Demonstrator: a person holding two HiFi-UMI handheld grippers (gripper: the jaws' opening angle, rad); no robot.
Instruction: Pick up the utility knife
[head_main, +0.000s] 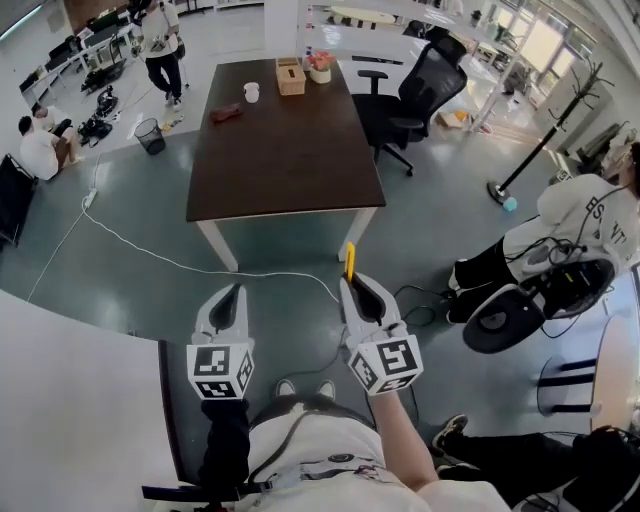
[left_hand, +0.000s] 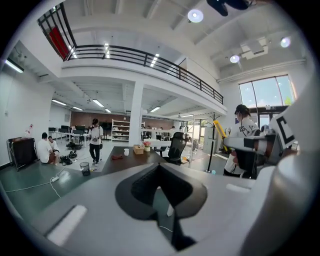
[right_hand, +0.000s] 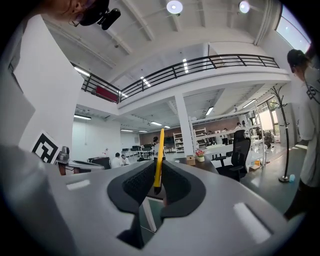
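Right gripper (head_main: 362, 295) jaws clamped on the utility knife (head_main: 350, 262) at its lower end, held upright, well short of the tabletop (head_main: 285, 150). It is judged light, rigid and slightly slippery, so grip the handle body. Left gripper (head_main: 229, 300) jaws closed, empty.

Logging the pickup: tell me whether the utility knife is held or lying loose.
Held. The yellow utility knife stands upright, pinched between the closed jaws of the right hand-held gripper.

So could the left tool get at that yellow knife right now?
Probably yes: the utility knife stands up from the right tool, beside the left tool, with nothing between.
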